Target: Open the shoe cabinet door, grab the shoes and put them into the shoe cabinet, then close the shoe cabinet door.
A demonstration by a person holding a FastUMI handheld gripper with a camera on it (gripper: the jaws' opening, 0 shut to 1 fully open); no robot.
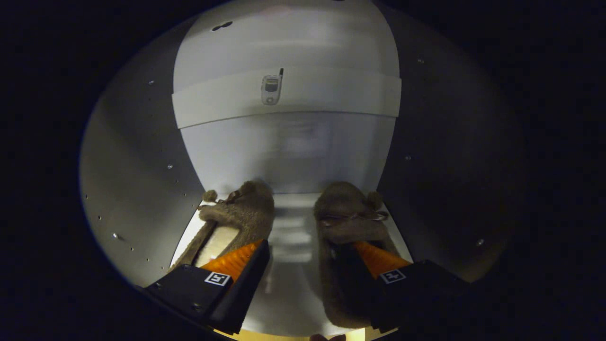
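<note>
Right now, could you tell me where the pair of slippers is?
In the gripper view, the slippers lie side by side on the cabinet's lower shelf, toes toward its back wall, under the open tongs, one at each finger.

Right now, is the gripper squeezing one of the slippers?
No. The gripper is open, its fingers spread over the two slippers lying on the cabinet shelf.

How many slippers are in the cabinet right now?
2. One slipper lies by the left finger, the other slipper by the right finger, both on the shelf. The gripper is open.
</note>
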